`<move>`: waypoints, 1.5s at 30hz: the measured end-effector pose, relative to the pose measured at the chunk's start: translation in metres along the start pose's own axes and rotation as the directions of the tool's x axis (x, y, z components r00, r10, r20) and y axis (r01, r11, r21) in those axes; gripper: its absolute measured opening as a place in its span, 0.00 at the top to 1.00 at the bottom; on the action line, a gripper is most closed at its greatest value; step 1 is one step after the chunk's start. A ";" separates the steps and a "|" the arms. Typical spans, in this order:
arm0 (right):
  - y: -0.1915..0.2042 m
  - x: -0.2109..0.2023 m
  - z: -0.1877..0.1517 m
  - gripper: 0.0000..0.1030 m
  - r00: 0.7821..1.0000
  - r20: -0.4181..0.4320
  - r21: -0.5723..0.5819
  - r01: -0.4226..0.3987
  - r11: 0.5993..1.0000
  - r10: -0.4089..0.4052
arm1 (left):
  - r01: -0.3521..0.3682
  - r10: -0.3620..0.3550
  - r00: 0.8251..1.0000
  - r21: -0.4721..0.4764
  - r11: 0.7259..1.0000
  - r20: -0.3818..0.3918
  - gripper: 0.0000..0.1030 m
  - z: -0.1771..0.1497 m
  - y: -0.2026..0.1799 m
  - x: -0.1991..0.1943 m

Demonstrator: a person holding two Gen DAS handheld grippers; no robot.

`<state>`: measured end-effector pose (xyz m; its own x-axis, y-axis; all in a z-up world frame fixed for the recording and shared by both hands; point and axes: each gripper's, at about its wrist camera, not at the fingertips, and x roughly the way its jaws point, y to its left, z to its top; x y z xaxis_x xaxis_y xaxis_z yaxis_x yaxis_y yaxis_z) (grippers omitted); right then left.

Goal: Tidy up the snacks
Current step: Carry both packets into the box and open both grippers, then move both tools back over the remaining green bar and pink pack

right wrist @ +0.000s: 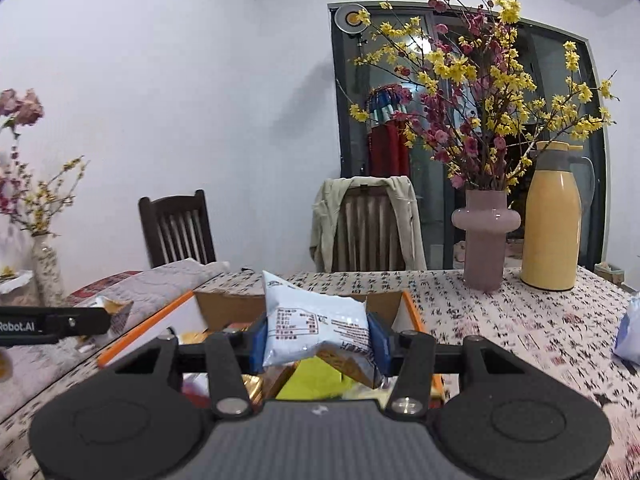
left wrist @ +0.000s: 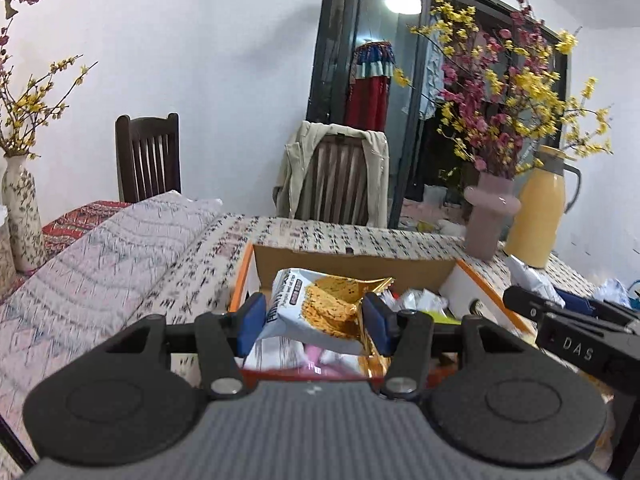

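Note:
My left gripper (left wrist: 314,322) is shut on a white and gold cracker packet (left wrist: 320,304) and holds it over the open cardboard box (left wrist: 352,262) with orange edges, which has several snack packs inside. My right gripper (right wrist: 320,340) is shut on a white snack packet (right wrist: 316,328), back side with its label toward the camera, above the same box (right wrist: 224,304). The right gripper's body shows at the right edge of the left wrist view (left wrist: 576,336). The left gripper's body shows at the left edge of the right wrist view (right wrist: 52,326).
A patterned cloth covers the table (right wrist: 500,320). A pink vase of flowers (right wrist: 484,236) and a yellow thermos (right wrist: 554,220) stand at the back right. Loose packets (left wrist: 532,276) lie right of the box. A white vase (left wrist: 22,216) stands at left. Two chairs (right wrist: 376,224) stand behind the table.

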<state>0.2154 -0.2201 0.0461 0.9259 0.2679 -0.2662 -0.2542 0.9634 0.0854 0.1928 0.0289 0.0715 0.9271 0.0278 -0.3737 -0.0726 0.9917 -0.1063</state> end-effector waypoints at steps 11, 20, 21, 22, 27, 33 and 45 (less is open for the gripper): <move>-0.004 0.047 0.000 0.52 1.000 -0.022 0.040 0.018 0.999 -0.017 | -0.044 0.044 0.999 -0.022 0.999 -0.009 0.47 0.010 -0.005 0.061; -0.009 0.060 -0.013 0.52 0.999 -0.047 0.059 0.017 0.998 -0.015 | -0.085 0.085 0.996 -0.032 0.996 -0.023 0.47 -0.006 0.001 0.081; -0.008 0.059 -0.014 0.52 0.999 -0.050 0.056 0.015 0.998 -0.012 | -0.085 0.085 0.996 -0.034 0.996 -0.022 0.47 -0.007 0.002 0.080; -0.007 0.060 -0.015 0.52 0.999 -0.053 0.053 0.016 0.998 -0.013 | -0.083 0.082 0.996 -0.035 0.996 -0.020 0.47 -0.007 0.002 0.080; -0.008 0.058 -0.017 0.34 0.998 -0.056 0.063 0.038 0.997 -0.035 | -0.075 0.076 0.997 -0.044 0.996 0.010 0.35 -0.009 0.001 0.073; -0.018 0.050 -0.018 0.00 0.998 -0.043 0.123 0.051 0.991 -0.046 | -0.115 0.121 0.991 -0.097 0.989 0.064 0.00 -0.008 0.009 0.064; -0.012 0.040 -0.016 0.00 0.998 -0.047 0.113 0.044 0.993 -0.039 | -0.142 0.146 0.988 -0.091 0.986 0.046 0.00 0.001 0.007 0.039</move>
<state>0.2514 -0.2212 0.0191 0.9209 0.2303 -0.3144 -0.1797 0.9668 0.1818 0.2289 0.0368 0.0568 0.9224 0.1783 -0.3426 -0.2364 0.9621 -0.1356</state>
